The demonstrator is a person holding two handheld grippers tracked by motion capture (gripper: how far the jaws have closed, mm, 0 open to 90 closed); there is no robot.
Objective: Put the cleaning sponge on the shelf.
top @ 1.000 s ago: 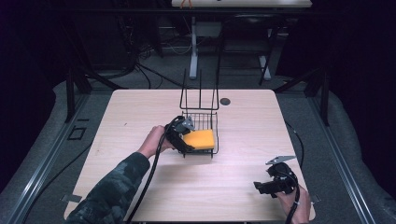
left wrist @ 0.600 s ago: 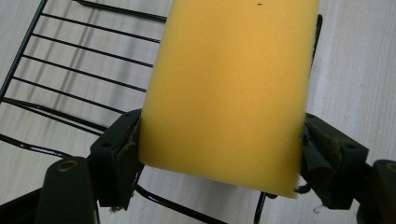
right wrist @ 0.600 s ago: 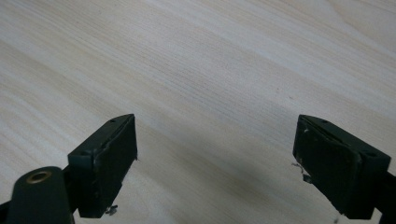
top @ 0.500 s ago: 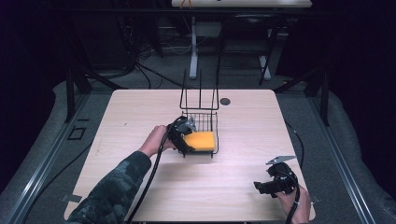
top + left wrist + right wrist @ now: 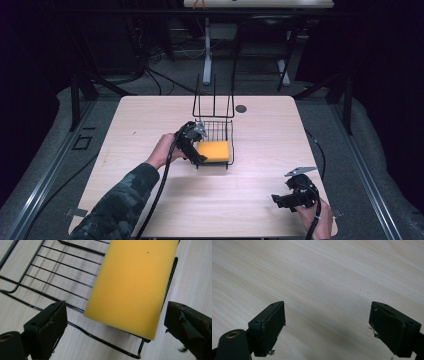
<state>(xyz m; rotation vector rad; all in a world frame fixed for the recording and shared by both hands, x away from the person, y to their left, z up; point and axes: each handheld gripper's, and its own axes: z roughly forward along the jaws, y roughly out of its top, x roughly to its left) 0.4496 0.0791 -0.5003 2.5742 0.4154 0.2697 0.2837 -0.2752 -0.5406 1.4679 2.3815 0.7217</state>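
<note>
Sponge (image 5: 135,287) lies in wire basket (image 5: 62,285), untouched between just-opened jaws.

Orange-yellow sponge (image 5: 132,287), black wire basket (image 5: 220,131), pale wood-grain table (image 5: 150,120), black tools.

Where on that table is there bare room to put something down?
Bare wood runs along the table's left edge and between the wire basket and the right gripper. It is crowded where the left gripper meets the yellow sponge.

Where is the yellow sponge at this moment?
In the high view, the yellow sponge lies in the black wire basket at the table's middle, right beside the left tool.
</note>
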